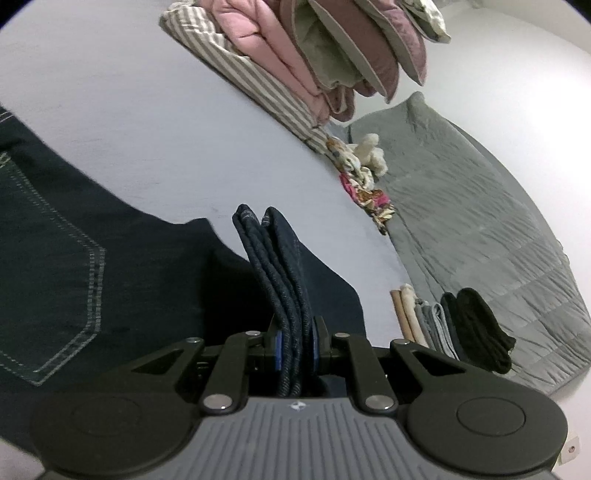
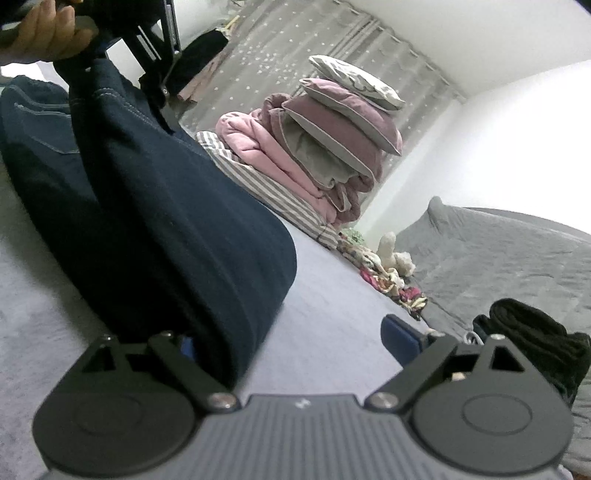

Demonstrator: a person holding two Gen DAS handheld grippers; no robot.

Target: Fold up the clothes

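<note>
Dark blue jeans (image 1: 74, 258) with pale stitching lie on the light grey bed sheet (image 1: 166, 122). My left gripper (image 1: 295, 332) is shut on a doubled edge of the denim, which stands up between the blue pads. In the right wrist view the jeans (image 2: 166, 221) hang in a thick fold from the upper left, where a hand (image 2: 44, 33) holds the other gripper. My right gripper (image 2: 295, 338) stands open low over the sheet. The fold's bottom covers its left finger, and its right finger (image 2: 400, 332) is bare.
A pile of pink quilt and pillows (image 2: 325, 147) sits on a striped cloth (image 2: 266, 188) at the back. A grey blanket (image 2: 498, 258), floral fabric (image 2: 388, 280) and a plush toy (image 2: 391, 251) lie to the right. Folded dark garments (image 1: 472, 328) are stacked by the blanket.
</note>
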